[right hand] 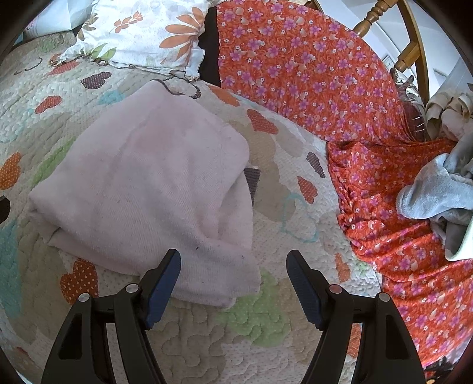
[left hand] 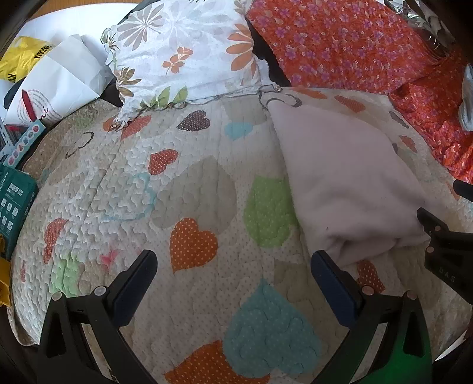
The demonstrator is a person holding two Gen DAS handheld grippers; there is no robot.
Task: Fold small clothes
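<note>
Left gripper [left hand: 233, 264]: jaws spread wide, nothing between them. It hangs over the heart-print quilt [left hand: 192, 206], an orange dotted heart straight ahead of its tips. Blue pad on its right finger sits just beside the near folded edge of the pale pink cloth [left hand: 343, 177]; touching or not, cannot tell.

Pink cloth, from the left wrist view: ahead and to the right of the left gripper, folded, lying flat on the quilt, its rolled fold end nearest the gripper. The black tip of the right gripper [left hand: 434, 227] shows at the cloth's right side.

Right gripper [right hand: 233, 265]: jaws also well apart, holding nothing. Its left finger overlaps the near corner of the pink cloth [right hand: 147, 177] in view; contact unclear. The right finger is over bare quilt [right hand: 280, 183]. The cloth spreads ahead and to the left of this gripper, in layers, one folded flap lying on top.

Beyond the cloth, far ahead of both grippers: white floral pillow [right hand: 142, 32]. Ahead and to the right of the right gripper: orange flowered fabric [right hand: 325, 73], with a grey-blue fleece garment [right hand: 428, 195] lying on it at far right. Wooden chair back [right hand: 384, 17] behind that.

Left of the left gripper, off the quilt edge: yellow bag [left hand: 20, 59], white paper [left hand: 68, 68], green box [left hand: 14, 201].
</note>
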